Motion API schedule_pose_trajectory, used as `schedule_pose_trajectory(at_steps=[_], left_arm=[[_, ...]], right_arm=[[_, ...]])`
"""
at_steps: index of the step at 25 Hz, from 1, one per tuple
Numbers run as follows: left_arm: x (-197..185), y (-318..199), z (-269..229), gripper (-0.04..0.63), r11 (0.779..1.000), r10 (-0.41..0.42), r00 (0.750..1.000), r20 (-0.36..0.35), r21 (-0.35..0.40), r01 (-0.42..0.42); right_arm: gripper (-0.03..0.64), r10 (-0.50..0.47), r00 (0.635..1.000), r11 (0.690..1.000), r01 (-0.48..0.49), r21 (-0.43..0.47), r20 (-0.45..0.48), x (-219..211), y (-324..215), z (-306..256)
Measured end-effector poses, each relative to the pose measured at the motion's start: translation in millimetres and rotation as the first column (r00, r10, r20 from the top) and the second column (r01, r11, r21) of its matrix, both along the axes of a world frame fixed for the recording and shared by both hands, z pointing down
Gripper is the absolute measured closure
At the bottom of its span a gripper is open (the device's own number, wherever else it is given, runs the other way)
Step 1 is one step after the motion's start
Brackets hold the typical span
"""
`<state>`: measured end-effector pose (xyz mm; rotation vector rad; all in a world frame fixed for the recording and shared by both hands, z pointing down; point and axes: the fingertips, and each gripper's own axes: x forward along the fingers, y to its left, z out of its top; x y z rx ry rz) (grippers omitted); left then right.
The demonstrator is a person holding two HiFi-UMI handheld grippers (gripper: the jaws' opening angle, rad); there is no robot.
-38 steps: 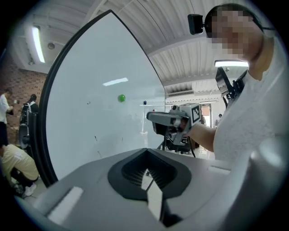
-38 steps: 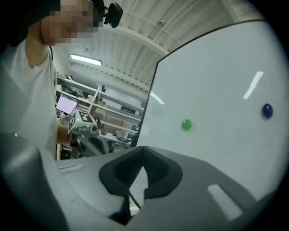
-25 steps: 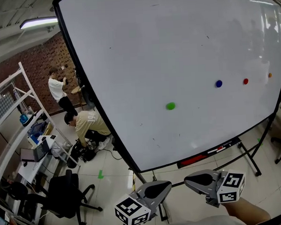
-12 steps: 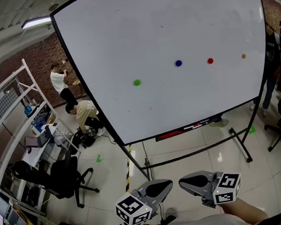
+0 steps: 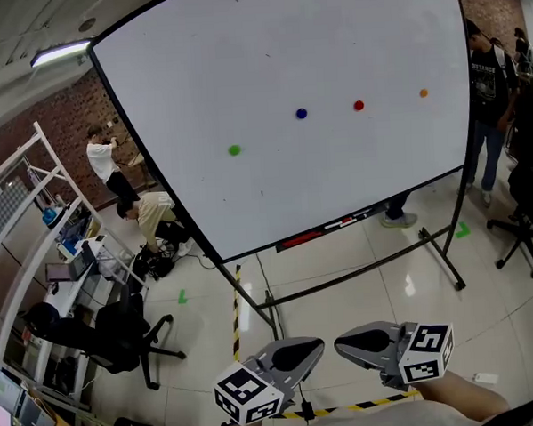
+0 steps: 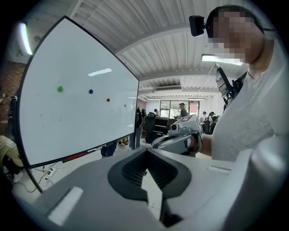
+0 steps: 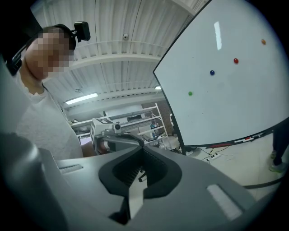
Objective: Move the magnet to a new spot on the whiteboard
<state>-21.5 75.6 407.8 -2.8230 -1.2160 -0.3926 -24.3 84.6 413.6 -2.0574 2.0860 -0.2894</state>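
The whiteboard (image 5: 278, 91) stands on a wheeled frame, well ahead of both grippers. On it sit a green magnet (image 5: 235, 150), a blue magnet (image 5: 301, 113), a red magnet (image 5: 358, 106) and an orange magnet (image 5: 423, 92), roughly in a row. My left gripper (image 5: 305, 348) and right gripper (image 5: 352, 341) hang side by side at the bottom of the head view, far from the board, both shut and holding nothing. In the left gripper view the left gripper (image 6: 146, 151) has its tips together, with the board (image 6: 67, 122) off to the left. In the right gripper view the right gripper (image 7: 142, 150) is shut too.
A person crouches (image 5: 151, 218) and another stands (image 5: 104, 167) left of the board. A third person (image 5: 488, 98) stands at its right edge. A metal rack (image 5: 37, 255), office chairs (image 5: 121, 335) (image 5: 524, 203) and yellow-black floor tape (image 5: 235, 298) surround the tiled floor.
The board has drawn away and now looks smaller and farther off. More floor shows in front of it. The magnets keep their places on the board, and both grippers stay shut.
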Motion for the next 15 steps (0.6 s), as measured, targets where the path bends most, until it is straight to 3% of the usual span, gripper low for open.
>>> schedule_pose_trajectory(at_steps=[8, 15], left_arm=[[-14.5, -14.4, -2.6, 0.607, 1.0, 0.027, 1.0, 0.007, -0.002, -0.027], [-34.0, -38.9, -8.4, 0.607, 0.998, 0.034, 0.999, 0.01, -0.062, -0.033]], right_arm=[[0.615, 0.009, 1.0, 1.0, -0.009, -0.014, -0.012, -16.4, -18.3, -5.4], [0.615, 0.004, 1.0, 0.999, -0.006, -0.037, -0.031, -34.0, -46.3, -5.4]])
